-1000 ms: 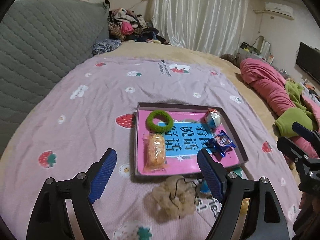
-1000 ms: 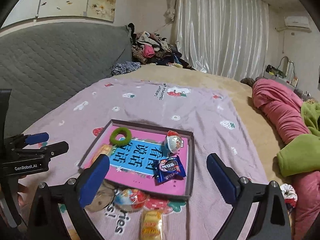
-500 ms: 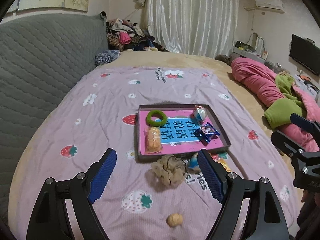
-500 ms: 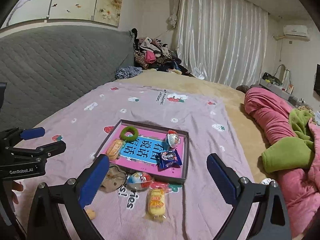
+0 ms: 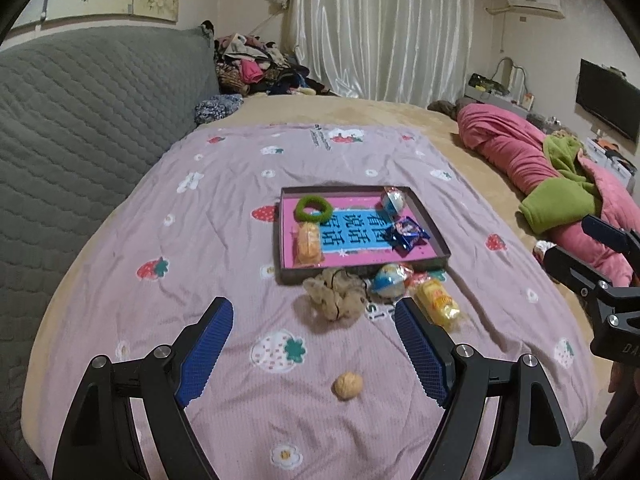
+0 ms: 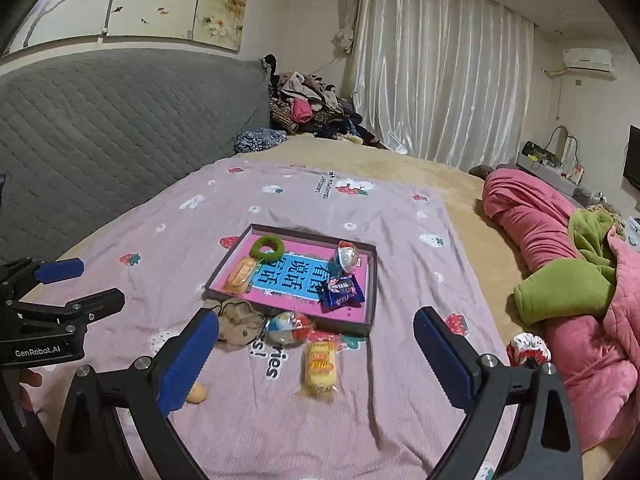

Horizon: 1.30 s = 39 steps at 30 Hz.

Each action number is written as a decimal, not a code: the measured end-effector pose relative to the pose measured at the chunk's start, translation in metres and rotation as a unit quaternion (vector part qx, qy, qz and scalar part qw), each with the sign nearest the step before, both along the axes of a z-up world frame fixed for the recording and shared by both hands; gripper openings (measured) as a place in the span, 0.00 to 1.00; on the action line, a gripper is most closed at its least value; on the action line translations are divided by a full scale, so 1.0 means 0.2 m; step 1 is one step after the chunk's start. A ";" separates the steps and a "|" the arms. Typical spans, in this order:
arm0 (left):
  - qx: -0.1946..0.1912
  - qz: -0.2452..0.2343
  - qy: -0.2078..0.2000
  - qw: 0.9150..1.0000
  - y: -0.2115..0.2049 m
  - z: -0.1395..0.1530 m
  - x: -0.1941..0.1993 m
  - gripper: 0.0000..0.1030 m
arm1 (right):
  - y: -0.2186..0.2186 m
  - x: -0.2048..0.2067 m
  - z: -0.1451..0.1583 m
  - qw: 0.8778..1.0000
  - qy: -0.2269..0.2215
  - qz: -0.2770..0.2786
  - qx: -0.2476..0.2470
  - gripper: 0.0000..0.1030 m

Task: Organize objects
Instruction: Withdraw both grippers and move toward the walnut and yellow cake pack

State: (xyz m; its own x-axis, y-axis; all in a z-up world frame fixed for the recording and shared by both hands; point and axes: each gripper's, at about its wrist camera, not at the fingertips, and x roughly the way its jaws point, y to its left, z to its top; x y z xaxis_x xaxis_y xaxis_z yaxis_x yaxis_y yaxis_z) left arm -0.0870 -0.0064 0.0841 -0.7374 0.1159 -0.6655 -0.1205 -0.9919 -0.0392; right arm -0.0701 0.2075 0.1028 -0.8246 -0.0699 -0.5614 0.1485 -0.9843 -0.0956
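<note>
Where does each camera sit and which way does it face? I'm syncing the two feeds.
Left wrist: on the left gripper, facing across the bed at the tray; its own open fingers show, with the right gripper at the right edge.
Right wrist: on the right gripper, facing the same tray; its open fingers show, with the left gripper at the left edge.
Shared: tray, beige scrunchie, yellow snack pack.

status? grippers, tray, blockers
Left gripper, right gripper: open, empty. Tray holds four items. Walnut, scrunchie, egg toy, yellow snack outside. No blockers.
</note>
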 end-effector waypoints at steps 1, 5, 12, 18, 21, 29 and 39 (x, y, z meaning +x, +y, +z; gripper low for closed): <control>-0.003 0.000 -0.001 1.000 0.00 -0.01 0.01 0.82 | 0.00 0.02 0.00 1.000 -0.002 -0.001 0.000 0.96; -0.005 -0.003 -0.006 1.000 0.02 -0.04 0.06 0.82 | -0.01 0.08 -0.02 1.000 -0.003 0.001 0.004 0.96; -0.014 -0.010 -0.015 1.000 0.07 -0.12 0.13 0.82 | 0.00 0.12 -0.08 1.000 -0.016 -0.001 0.009 0.96; -0.021 -0.017 -0.032 0.999 0.10 -0.24 0.15 0.82 | 0.01 0.13 -0.17 0.999 -0.031 -0.002 0.008 0.96; -0.025 -0.021 -0.043 0.999 0.12 -0.30 0.15 0.82 | 0.01 0.13 -0.22 0.999 -0.043 -0.003 0.007 0.96; -0.026 -0.038 -0.071 0.996 0.18 -0.48 0.14 0.82 | 0.02 0.09 -0.35 0.998 -0.063 -0.005 0.010 0.96; -0.013 -0.052 -0.086 0.995 0.21 -0.63 0.10 0.82 | 0.03 0.01 -0.52 0.996 -0.086 -0.005 0.011 0.96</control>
State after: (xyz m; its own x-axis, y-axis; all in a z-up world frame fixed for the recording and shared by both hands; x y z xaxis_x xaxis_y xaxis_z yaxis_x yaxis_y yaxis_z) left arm -0.0661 0.0346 -0.0412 -0.5965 0.1667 -0.7851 -0.2168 -0.9753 -0.0423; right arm -0.0687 0.2137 -0.0018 -0.7161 -0.0479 -0.6964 0.1548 -0.9837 -0.0915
